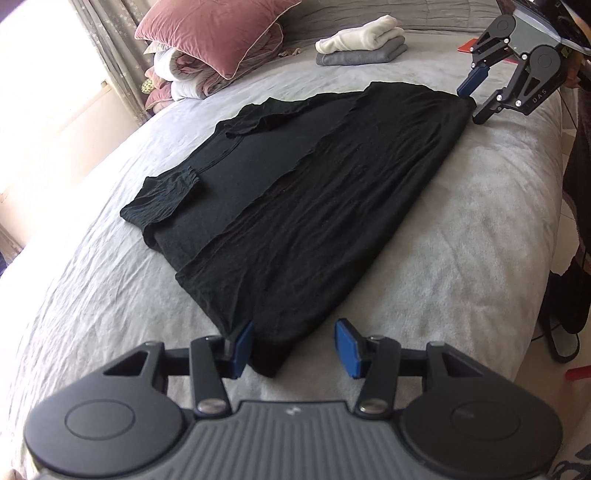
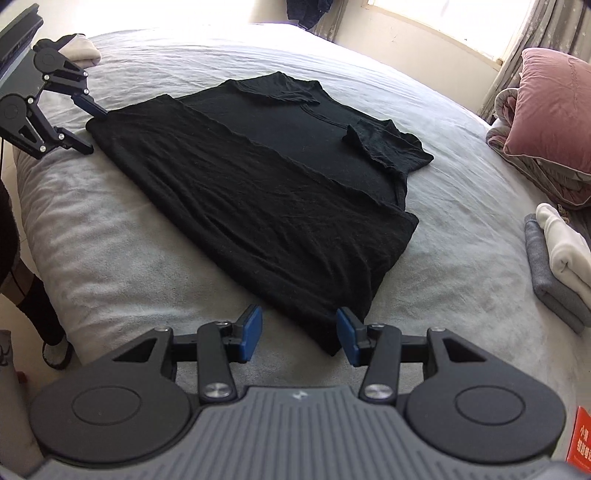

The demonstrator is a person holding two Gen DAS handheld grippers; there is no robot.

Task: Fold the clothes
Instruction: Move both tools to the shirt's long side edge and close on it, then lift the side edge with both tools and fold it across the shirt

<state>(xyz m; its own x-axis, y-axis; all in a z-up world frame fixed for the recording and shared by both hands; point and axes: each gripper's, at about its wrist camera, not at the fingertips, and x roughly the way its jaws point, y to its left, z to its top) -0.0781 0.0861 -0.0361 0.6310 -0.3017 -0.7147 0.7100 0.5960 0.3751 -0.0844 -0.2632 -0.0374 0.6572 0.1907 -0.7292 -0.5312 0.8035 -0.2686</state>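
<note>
A black shirt (image 1: 295,192) lies flat on the grey bed (image 1: 461,240), one long side folded over the middle and both sleeves tucked in. My left gripper (image 1: 295,347) is open at the shirt's near corner. That corner lies between the blue pads (image 1: 347,347), which do not press on it. My right gripper (image 1: 474,99) is open at the far corner of the same edge. In the right wrist view the right gripper (image 2: 300,334) straddles its corner of the shirt (image 2: 258,192) with space on both sides. The left gripper (image 2: 92,129) shows at the upper left.
A pink pillow (image 1: 218,29) rests on bundled bedding at the head of the bed. Folded white and grey clothes (image 1: 362,46) are stacked beyond the shirt. A person's leg and slipper (image 2: 51,332) stand beside the bed edge. A red card (image 2: 581,443) lies near my right gripper.
</note>
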